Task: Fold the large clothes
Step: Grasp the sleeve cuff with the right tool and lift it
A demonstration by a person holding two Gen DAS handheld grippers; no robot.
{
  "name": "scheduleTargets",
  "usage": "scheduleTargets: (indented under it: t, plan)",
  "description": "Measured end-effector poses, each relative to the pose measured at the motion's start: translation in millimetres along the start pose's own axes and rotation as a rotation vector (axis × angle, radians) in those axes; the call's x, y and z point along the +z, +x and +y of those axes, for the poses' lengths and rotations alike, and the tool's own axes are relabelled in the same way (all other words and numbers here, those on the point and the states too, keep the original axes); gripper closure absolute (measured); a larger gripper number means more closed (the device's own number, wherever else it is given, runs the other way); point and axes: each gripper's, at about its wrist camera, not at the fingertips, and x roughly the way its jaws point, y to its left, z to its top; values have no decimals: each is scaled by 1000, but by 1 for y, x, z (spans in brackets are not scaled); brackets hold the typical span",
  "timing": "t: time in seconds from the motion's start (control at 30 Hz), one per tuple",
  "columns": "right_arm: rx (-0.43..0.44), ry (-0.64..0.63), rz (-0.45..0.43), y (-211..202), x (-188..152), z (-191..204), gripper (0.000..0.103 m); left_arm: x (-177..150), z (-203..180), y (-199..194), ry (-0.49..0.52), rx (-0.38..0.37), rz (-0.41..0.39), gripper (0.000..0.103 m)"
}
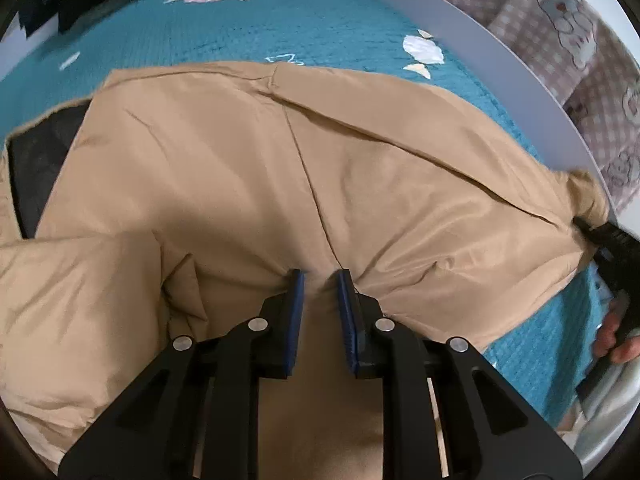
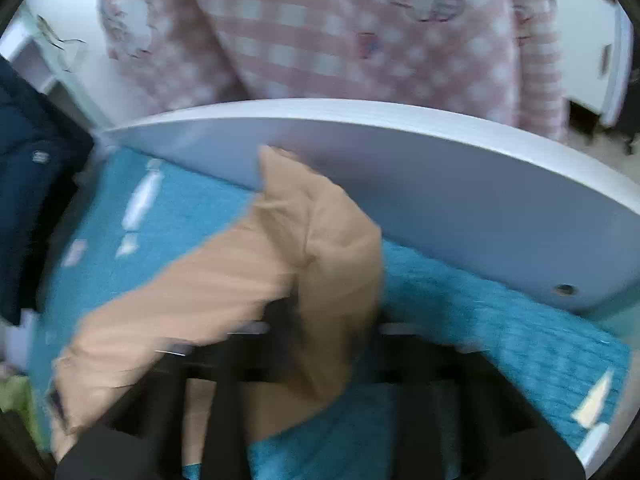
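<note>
Left claw (image 1: 320,280) pinches tan jacket (image 1: 240,168) hem between blue pads (image 1: 297,300), nearly closed. Jacket spreads out ahead of claw, long way running left to right across teal bedspread (image 1: 280,28). Right claw (image 1: 592,236) sits far off to right side, at sleeve end; blurry in own view, fingers hidden under cloth, looks closed on tan sleeve (image 2: 320,248). Left claw nearer jacket middle. White bed board (image 2: 440,184) close ahead of right claw: little room there. Open bedspread beyond jacket, room to fold that way.
</note>
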Motion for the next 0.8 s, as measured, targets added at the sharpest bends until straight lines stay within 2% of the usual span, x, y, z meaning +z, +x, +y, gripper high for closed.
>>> scheduleTargets:
  t: [0.1,0.17,0.37,0.5,0.57,0.67,0.8]
  plan:
    - [33,-50,-89,-32,4,16,91,1,0,2,14,3,3,85]
    - [85,-86,-143,-55,6,30,91,1,2,2,13,2,1,85]
    - [204,-298,-305,-128,4,108,91,2,-2,0,14,17,-1,86]
    - [266,-393,-352,-154,-7,157,91,7,3,-3,-9,0,15,87]
    - [222,-469,-379,-164,-19,184,91,10,5,-9,-17,0,21,87]
    - [267,-509,-379,-172,-35,207,91,12,10,-33,-17,-26,-20,87]
    - [312,-566,-378,-183,-60,239,91,13,27,-73,-18,-22,-73,87]
